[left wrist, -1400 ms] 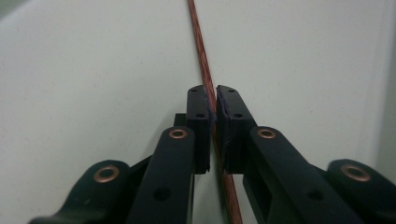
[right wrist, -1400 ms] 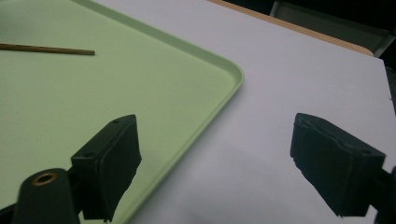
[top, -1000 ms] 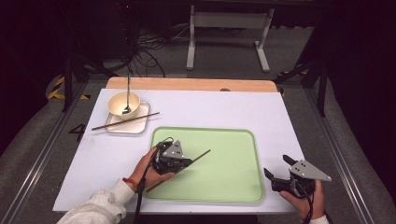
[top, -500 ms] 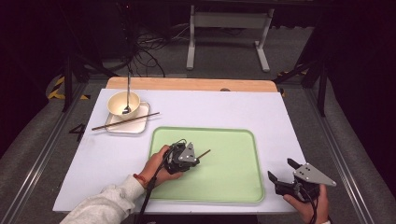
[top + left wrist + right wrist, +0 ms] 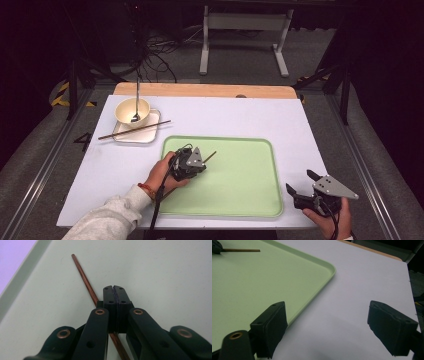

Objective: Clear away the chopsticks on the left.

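At the near right corner of the table, the right tongs hover with jaws spread wide and nothing between them, just off the rim of the green tray; a second ago they sat in much the same spot. Further in, on the tray's left half, the left tongs are clenched on a brown chopstick, pads pressed together around its shaft, as the left gripper view shows. That chopstick has changed most: a second ago it lay long across the tray with the tongs at its middle, whereas now the hand has turned over it and only the short tip pokes out toward the tray's centre, the other end trailing back under the wrist. Judging by that, the grip is settled and the stick looks ready to be lifted. Farthest off, at the table's back left, a second chopstick rests across a small plate beside a cream bowl holding a spoon, all unmoved.
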A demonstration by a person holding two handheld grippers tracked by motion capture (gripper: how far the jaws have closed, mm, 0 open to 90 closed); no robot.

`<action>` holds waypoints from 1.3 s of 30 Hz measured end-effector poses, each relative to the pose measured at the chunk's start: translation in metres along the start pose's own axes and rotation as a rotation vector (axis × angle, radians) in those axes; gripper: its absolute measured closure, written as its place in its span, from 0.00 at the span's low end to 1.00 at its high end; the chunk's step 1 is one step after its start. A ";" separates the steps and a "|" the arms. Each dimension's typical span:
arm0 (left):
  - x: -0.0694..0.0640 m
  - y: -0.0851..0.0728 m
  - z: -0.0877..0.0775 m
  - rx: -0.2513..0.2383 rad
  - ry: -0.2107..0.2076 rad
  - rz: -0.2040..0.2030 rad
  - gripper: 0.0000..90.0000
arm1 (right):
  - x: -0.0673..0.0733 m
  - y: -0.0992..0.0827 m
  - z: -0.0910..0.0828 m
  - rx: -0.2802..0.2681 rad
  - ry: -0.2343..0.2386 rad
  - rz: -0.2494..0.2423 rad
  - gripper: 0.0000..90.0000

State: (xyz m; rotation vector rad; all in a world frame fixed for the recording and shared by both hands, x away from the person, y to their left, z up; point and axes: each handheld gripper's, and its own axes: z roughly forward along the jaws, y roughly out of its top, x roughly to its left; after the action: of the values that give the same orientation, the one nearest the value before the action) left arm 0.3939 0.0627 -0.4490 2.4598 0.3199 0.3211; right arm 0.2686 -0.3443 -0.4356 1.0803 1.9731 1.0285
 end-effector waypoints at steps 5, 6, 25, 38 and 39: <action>0.006 -0.007 -0.004 -0.002 0.008 -0.028 1.00 | 0.000 0.001 0.000 -0.005 -0.001 -0.001 0.18; 0.008 -0.010 -0.006 0.001 0.012 -0.040 1.00 | 0.000 0.001 0.002 -0.002 0.002 -0.002 0.18; 0.024 -0.043 -0.027 0.000 0.058 -0.152 1.00 | 0.005 0.012 0.021 -0.002 0.052 -0.044 0.17; 0.027 -0.066 -0.044 -0.002 0.089 -0.226 1.00 | 0.011 0.024 0.040 -0.007 0.098 -0.083 0.17; 0.027 -0.067 -0.045 -0.010 0.081 -0.229 1.00 | 0.011 0.025 0.041 -0.006 0.102 -0.085 0.17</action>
State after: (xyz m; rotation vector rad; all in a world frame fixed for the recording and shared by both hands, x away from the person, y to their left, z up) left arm 0.3955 0.1476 -0.4521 2.3748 0.6268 0.3234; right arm 0.3062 -0.3129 -0.4357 0.9494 2.0764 1.0617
